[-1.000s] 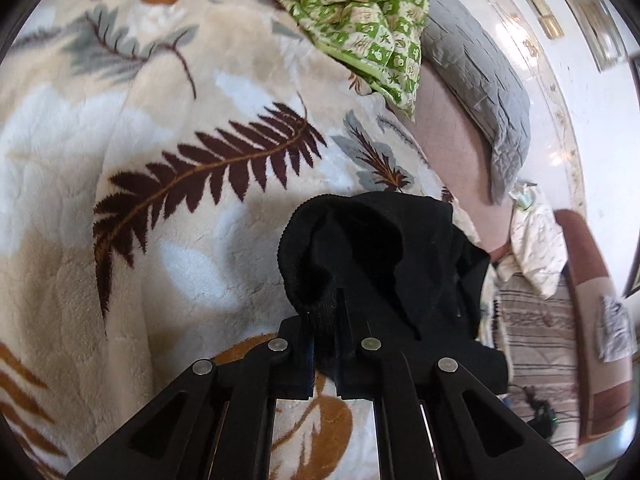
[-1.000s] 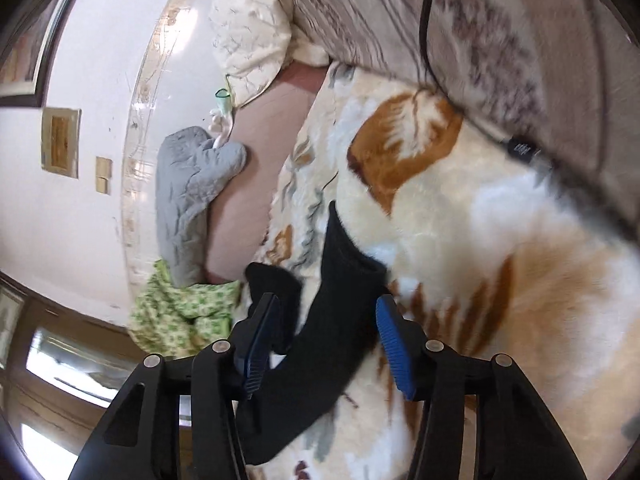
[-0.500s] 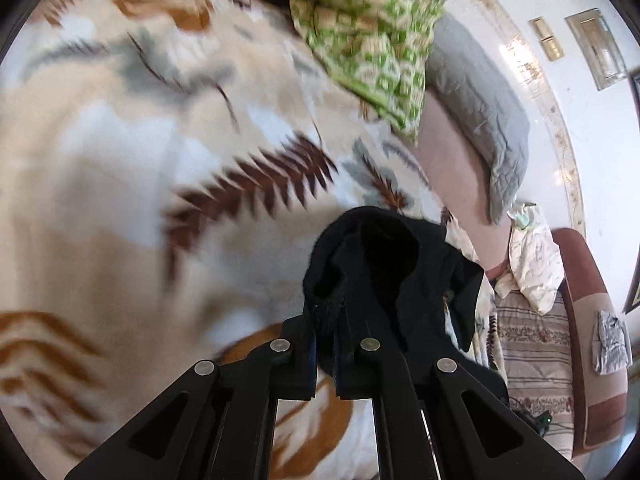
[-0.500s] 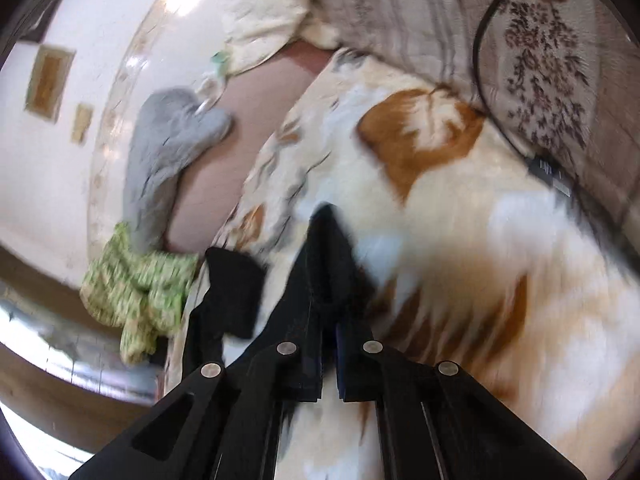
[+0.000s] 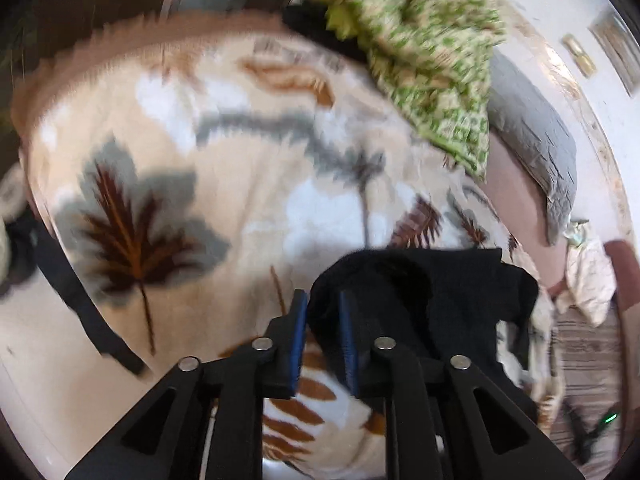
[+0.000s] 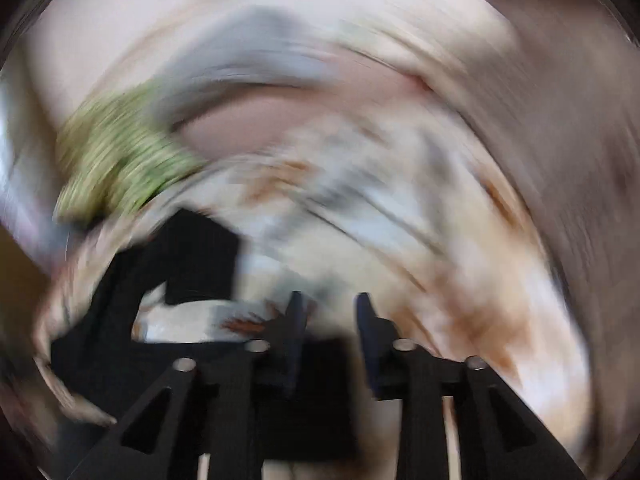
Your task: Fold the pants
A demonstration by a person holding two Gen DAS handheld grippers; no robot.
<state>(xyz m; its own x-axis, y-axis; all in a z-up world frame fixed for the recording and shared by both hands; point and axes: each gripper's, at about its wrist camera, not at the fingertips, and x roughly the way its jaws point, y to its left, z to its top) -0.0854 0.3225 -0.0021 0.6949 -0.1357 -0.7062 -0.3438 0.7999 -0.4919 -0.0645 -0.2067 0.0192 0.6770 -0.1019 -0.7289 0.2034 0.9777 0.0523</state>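
1. Item: black soft-knit pants (image 5: 432, 300), bunched, lying on cream plush blanket w/ brown and grey leaf print (image 5: 224, 160), near its right-hand edge in your left wrist view. Right wrist view also shows them (image 6: 188, 248) as a dark strip running left and under the gripper frame; heavy blur, outline approx only.
2. Your left gripper (image 5: 323, 334): blue-padded fingers (image 5: 298, 340) slightly parted w/ a fold of the pants' edge between them. Light pinch at most; can't confirm real clamping force.
3. Your right gripper (image 6: 328, 332): jaws spread, gap shows blanket only, nothing held. Dark cloth sits just below/behind the fingers; contact can't be told through the blur.
4. Done so far, by look: cloth partly gathered, maybe one rough doubling. No flat, squared fold visible.
5. Left to do, by judgement: spread or align legs, make clean fold(s), smooth, set down neat. Call it early-to-mid stage.
6. Surroundings: green-and-cream patterned cloth, crumpled (image 5: 424, 52), at far side of blanket; grey quilted pillow (image 5: 532, 140) beside it. Both well apart from the pants, not in your way.
7. Note: right view unreliable for fine placement; rely on left view.
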